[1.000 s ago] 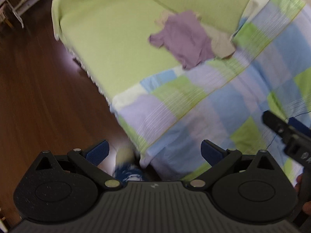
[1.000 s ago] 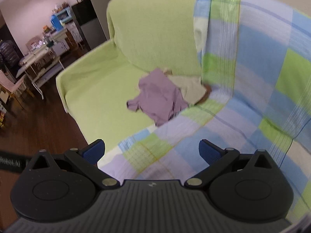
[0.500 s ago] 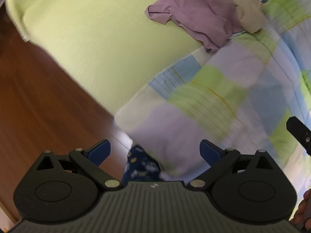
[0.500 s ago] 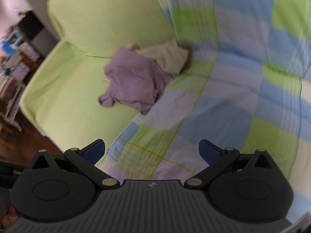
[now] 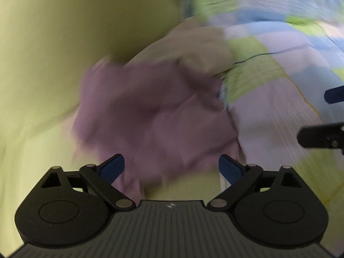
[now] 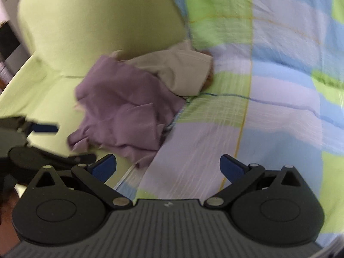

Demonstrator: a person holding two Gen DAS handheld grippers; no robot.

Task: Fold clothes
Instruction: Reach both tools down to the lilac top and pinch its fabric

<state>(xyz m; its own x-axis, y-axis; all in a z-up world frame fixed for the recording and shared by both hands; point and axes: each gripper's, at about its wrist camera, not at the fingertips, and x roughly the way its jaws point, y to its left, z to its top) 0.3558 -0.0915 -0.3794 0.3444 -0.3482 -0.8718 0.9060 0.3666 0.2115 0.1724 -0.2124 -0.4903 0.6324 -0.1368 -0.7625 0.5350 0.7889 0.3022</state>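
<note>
Purple garment (image 6: 126, 107) is lying crumpled on the sofa seat (image 6: 43, 99), up against the seat's back edge where the green backrest (image 6: 96, 21) is rising. Its right side is touching, and slightly overlapping, the left edge of the checked blanket (image 6: 268, 107) that is covering the right part of the sofa. A beige garment (image 6: 178, 71) is sitting behind it, toward the backrest, partly tucked under the purple one.

Key relation: in the left wrist view the purple garment (image 5: 150, 116) is filling the space directly ahead of the left gripper (image 5: 172, 167), with its near hem lying between the fingertips. The view is motion-blurred, so whether cloth and fingers are touching cannot be told. Left gripper is standing wide, holding nothing.

Right gripper (image 6: 167, 167) is also standing wide and holding nothing. It is hovering over the blanket's left edge; the garment is lying ahead and to its left, near but apart. In the right wrist view the left gripper (image 6: 45, 129) is showing at the left border, just beside the garment's left hem.

Judgement: left gripper is the nearer one. The heap has no clean long axis; roughly it is running from the seat's back edge diagonally toward the front, along the blanket's edge. The coming move is likely calling for a pinch on the near hem by the left gripper, the right one taking the blanket-side edge.

Risk: pinching blanket or the beige piece along with it.
</note>
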